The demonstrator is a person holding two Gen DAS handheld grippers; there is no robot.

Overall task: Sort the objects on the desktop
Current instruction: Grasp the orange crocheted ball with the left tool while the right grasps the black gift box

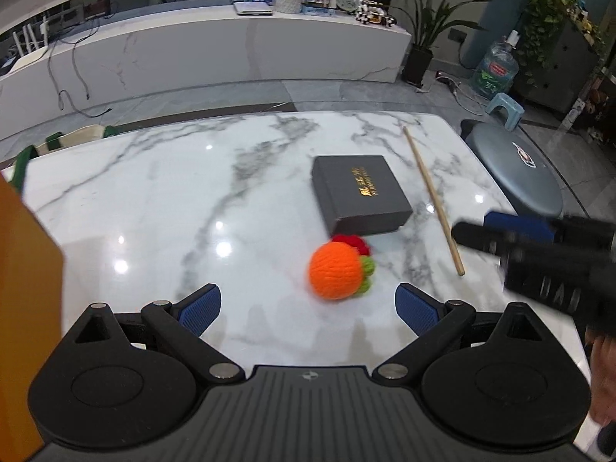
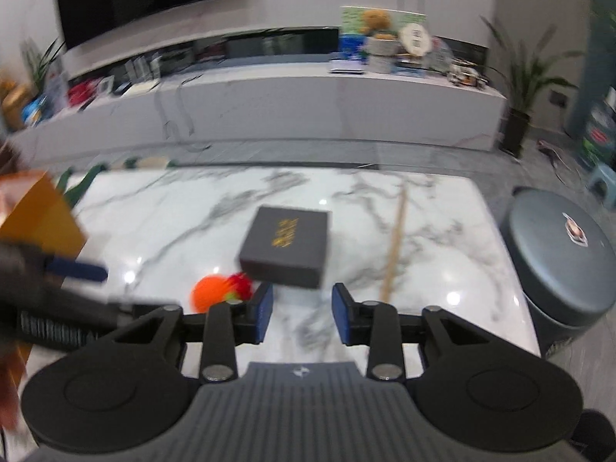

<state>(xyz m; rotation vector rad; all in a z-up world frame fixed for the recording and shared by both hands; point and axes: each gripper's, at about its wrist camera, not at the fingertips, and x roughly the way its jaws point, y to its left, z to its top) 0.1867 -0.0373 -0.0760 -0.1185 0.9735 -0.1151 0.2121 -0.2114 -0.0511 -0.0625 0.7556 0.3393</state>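
Note:
An orange knitted ball (image 1: 335, 270) with green and red knitted bits lies on the marble table (image 1: 154, 200), just in front of a dark grey box (image 1: 360, 194) with gold lettering. A wooden stick (image 1: 433, 196) lies right of the box. My left gripper (image 1: 308, 310) is open and empty, hovering just short of the ball. My right gripper (image 2: 302, 315) is open and empty, above the table in front of the box (image 2: 287, 246); the ball (image 2: 210, 292) is to its left and the stick (image 2: 394, 248) to its right. The right gripper also shows blurred in the left wrist view (image 1: 539, 254).
An orange box (image 1: 23, 288) stands at the table's left edge, also in the right wrist view (image 2: 42, 215). A grey round stool (image 2: 558, 261) sits off the table's right side. A white TV console (image 1: 231, 50) runs behind the table.

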